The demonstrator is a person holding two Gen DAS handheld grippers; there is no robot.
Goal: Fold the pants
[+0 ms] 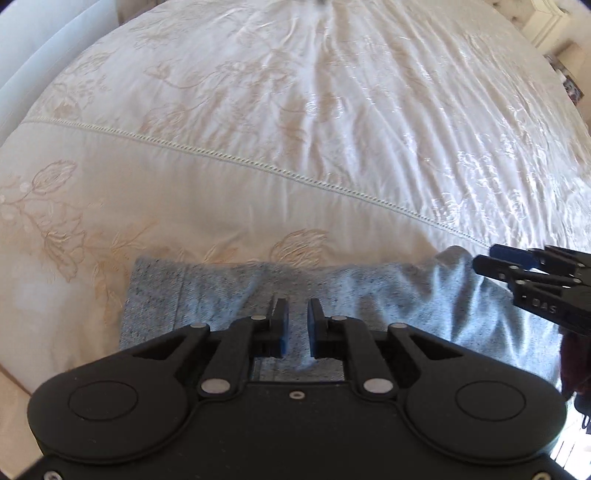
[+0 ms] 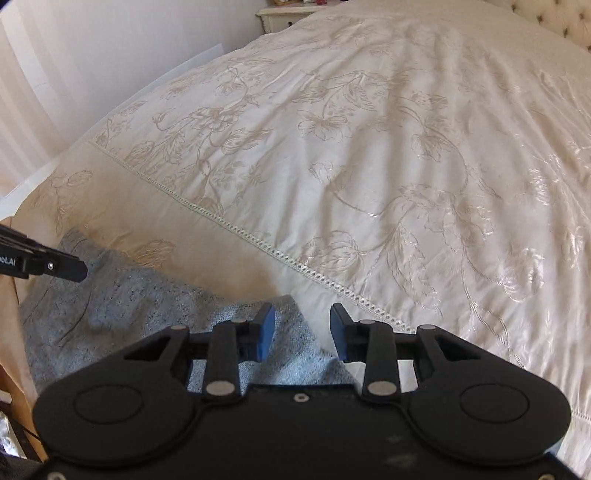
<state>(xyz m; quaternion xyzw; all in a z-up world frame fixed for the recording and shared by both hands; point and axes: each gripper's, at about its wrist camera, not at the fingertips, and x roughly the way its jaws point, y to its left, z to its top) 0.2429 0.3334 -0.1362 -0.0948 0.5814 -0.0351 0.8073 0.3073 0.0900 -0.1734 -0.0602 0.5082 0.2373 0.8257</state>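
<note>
Light grey-blue pants (image 1: 229, 291) lie folded in a compact rectangle near the front edge of the bed. They also show in the right wrist view (image 2: 122, 302). My left gripper (image 1: 297, 326) hovers just above the middle of the pants, its jaws a little apart and empty. My right gripper (image 2: 302, 330) is open and empty over the right end of the pants. The right gripper also shows in the left wrist view (image 1: 517, 269) at the pants' right end. The left gripper's finger shows in the right wrist view (image 2: 55, 267) over the pants' left part.
A cream bedspread (image 1: 295, 129) with a floral pattern and a stitched seam (image 2: 258, 243) covers the bed beyond the pants. A white nightstand (image 2: 280, 14) stands at the far corner. A wall or curtain (image 2: 74, 74) runs along the left.
</note>
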